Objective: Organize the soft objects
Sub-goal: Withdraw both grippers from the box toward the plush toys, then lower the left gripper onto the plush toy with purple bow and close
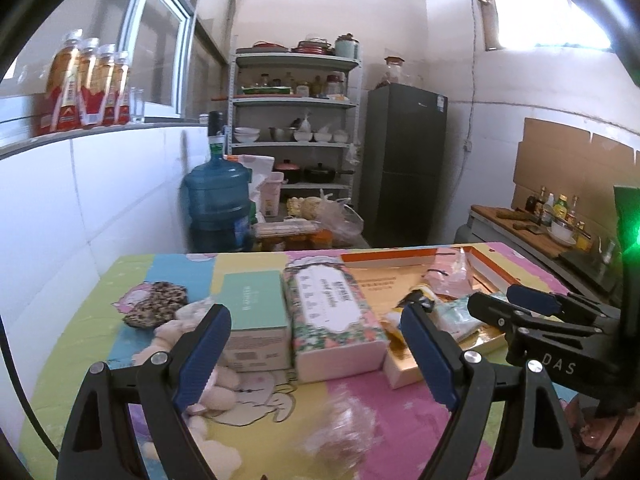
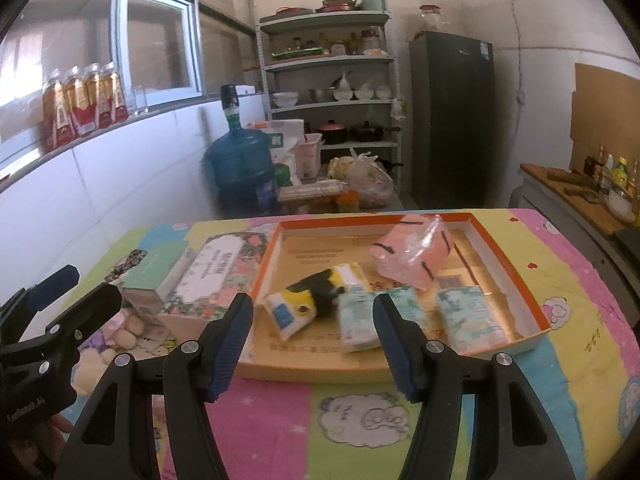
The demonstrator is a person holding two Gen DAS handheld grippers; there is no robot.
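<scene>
While both the left gripper point(image 1: 316, 354) and right gripper point(image 2: 312, 344) hover wide and empty short of the table, the plush toy point(image 1: 208, 360) outside the orange tray point(image 2: 532, 292) probably needs picking next

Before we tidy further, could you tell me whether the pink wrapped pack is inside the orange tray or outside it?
Inside: the pink wrapped pack lies within the orange tray's rim, near its far side.

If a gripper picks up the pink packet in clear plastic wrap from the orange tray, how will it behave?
The pink packet in clear plastic wrap looks soft, so it would probably squash between the fingers rather than stay stiff. Its glossy, wrinkled film may be slippery. It already sits tilted in the orange-rimmed tray, so a push might tip it.
</scene>
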